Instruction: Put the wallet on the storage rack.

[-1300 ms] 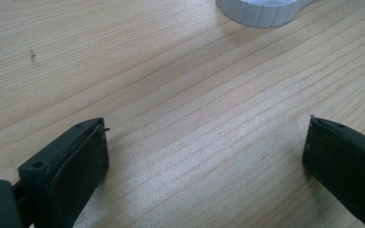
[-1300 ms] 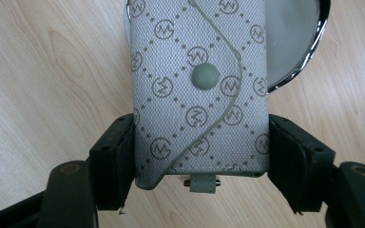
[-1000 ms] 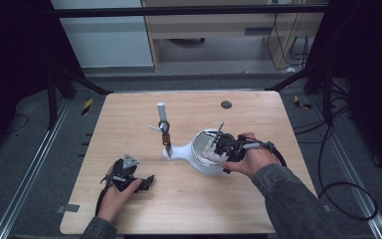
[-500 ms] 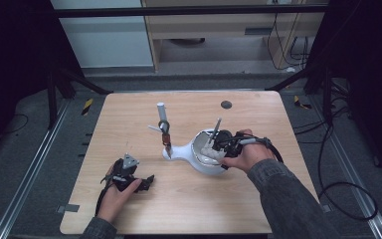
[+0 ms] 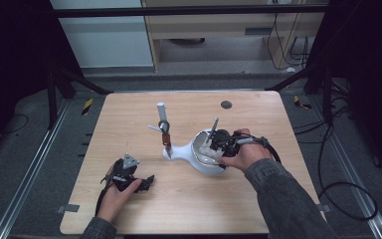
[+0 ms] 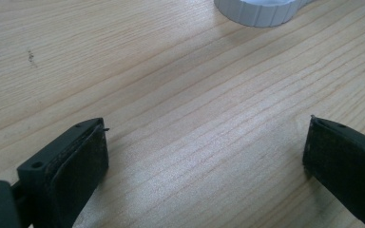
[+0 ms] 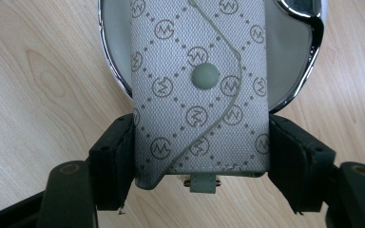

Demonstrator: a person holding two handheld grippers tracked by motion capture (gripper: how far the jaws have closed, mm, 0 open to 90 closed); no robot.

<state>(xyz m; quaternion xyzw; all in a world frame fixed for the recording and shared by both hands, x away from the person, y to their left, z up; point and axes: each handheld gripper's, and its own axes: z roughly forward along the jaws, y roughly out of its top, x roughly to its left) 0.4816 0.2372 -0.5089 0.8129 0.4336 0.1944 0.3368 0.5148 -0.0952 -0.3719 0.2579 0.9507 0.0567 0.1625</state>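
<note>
The bench [image 5: 189,199] is pale wood with a fine straight grain and a smooth, faintly satin face. The pouch [image 7: 199,90] is woven cloth, matt grey with a printed pattern, stitched along its flap, with a dull smooth snap button [image 7: 205,75]. The bowl [image 7: 292,61] under it has a bright, mirror-polished metal rim; in the high view its outside [image 5: 204,167] looks glossy white, like plastic or glazed ware. The right tongs [image 7: 200,164] are matt black plastic with rough, worn dark pads, and the left tongs [image 6: 204,161] look the same.

Pouch [image 7: 199,90] over bowl [image 5: 206,162], stand [image 5: 165,132] left.
</note>
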